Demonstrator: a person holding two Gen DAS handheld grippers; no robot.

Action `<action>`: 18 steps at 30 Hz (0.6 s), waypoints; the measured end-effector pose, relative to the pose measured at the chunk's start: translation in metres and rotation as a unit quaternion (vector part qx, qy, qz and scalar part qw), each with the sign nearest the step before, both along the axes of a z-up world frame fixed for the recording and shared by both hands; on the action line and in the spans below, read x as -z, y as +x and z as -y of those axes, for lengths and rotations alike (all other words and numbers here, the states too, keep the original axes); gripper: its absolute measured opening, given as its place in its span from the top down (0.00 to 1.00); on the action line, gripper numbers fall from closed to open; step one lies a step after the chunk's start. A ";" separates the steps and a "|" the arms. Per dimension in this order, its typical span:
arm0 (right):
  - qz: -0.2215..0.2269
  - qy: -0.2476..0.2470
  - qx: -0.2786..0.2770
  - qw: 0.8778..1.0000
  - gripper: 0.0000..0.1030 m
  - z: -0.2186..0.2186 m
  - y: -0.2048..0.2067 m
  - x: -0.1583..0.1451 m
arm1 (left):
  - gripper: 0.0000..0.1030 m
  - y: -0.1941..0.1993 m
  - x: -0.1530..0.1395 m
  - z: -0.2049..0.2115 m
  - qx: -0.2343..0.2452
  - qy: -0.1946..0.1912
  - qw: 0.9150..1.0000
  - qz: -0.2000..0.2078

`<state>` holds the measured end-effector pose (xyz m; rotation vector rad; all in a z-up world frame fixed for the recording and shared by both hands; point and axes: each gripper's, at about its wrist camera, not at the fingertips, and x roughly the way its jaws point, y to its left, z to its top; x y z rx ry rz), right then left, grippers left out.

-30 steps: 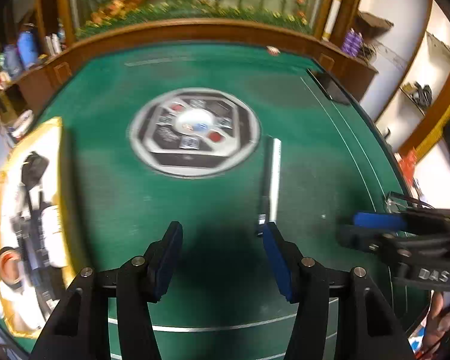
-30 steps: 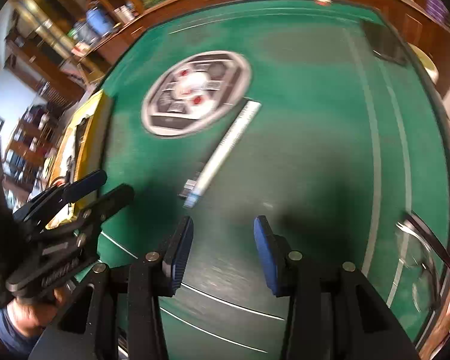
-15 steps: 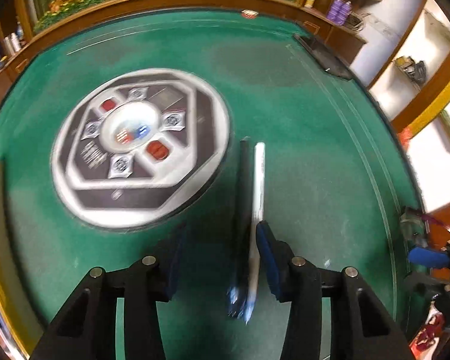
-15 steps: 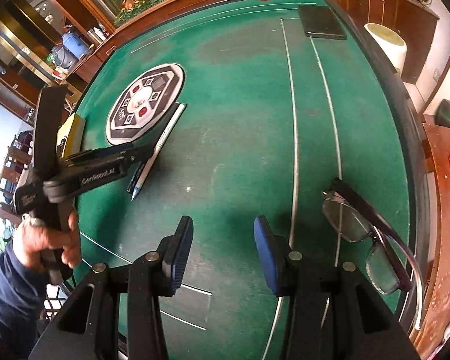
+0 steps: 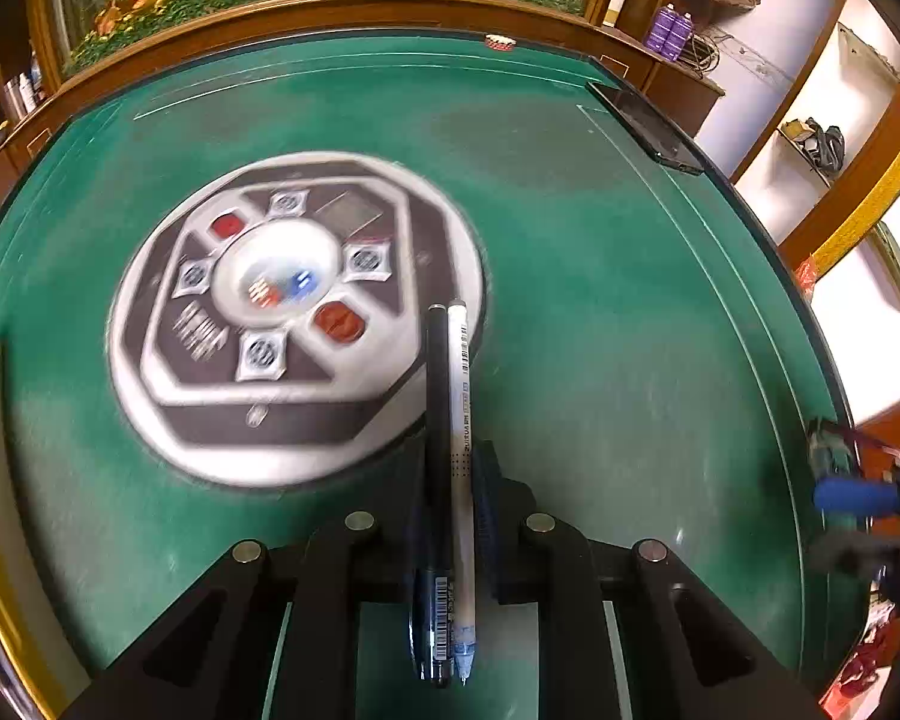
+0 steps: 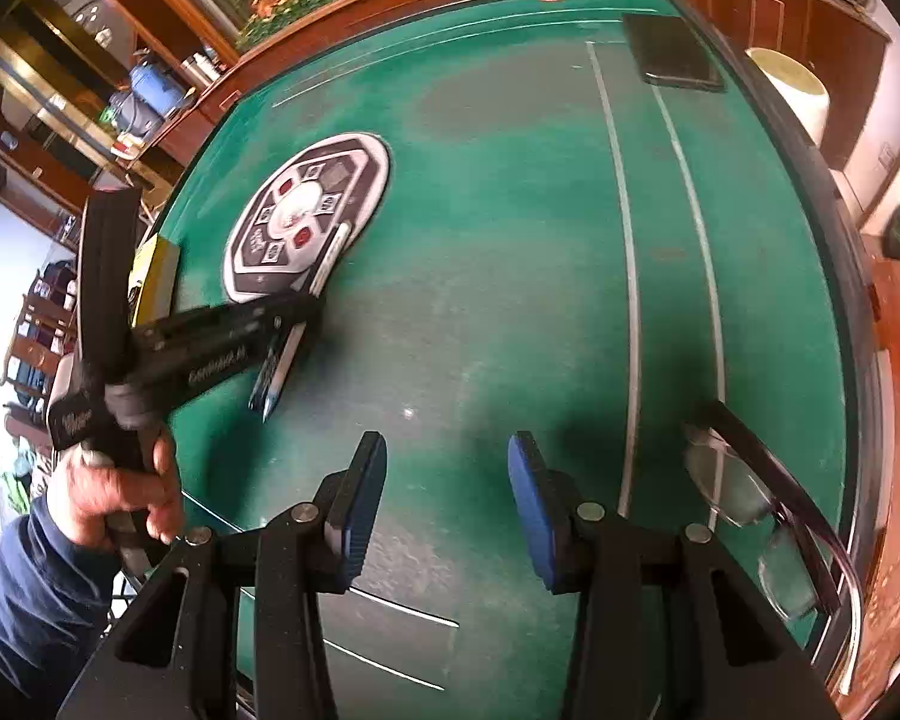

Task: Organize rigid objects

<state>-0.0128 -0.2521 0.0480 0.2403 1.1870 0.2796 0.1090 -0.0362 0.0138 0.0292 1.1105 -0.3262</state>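
Two pens lie side by side between my left fingers: a black pen (image 5: pixel 437 450) and a white pen (image 5: pixel 462 450), tips toward the camera. My left gripper (image 5: pixel 450 498) is shut on both, low over the green table (image 5: pixel 600 330). In the right wrist view the left gripper (image 6: pixel 306 306) holds the pens (image 6: pixel 279 372) beside the round panel. My right gripper (image 6: pixel 444 480) is open and empty above the felt. A pair of glasses (image 6: pixel 762 516) lies to its right near the table edge.
A round black-and-white control panel (image 5: pixel 294 312) sits in the table's middle, just past the pens. A black phone (image 6: pixel 672 54) lies at the far right edge. A yellow-edged tray (image 6: pixel 156 276) is at the left. A wooden rim surrounds the table.
My left gripper has moved forward over the two pens and closed on them. My right gripper has drawn back to the right, bringing the glasses into its view.
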 end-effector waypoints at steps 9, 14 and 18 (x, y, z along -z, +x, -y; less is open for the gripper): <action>-0.003 -0.003 -0.030 1.000 0.60 -0.032 0.014 -0.001 | 0.85 -0.079 0.001 -0.019 -0.047 -0.076 0.995 -0.043; -0.004 -0.003 -0.042 0.999 0.60 -0.050 0.019 0.001 | 0.76 -0.095 -0.010 -0.022 -0.032 -0.072 0.997 -0.026; -0.008 -0.003 -0.049 0.999 0.60 -0.058 0.018 0.003 | 0.77 -0.085 -0.004 -0.024 -0.011 -0.060 0.997 -0.040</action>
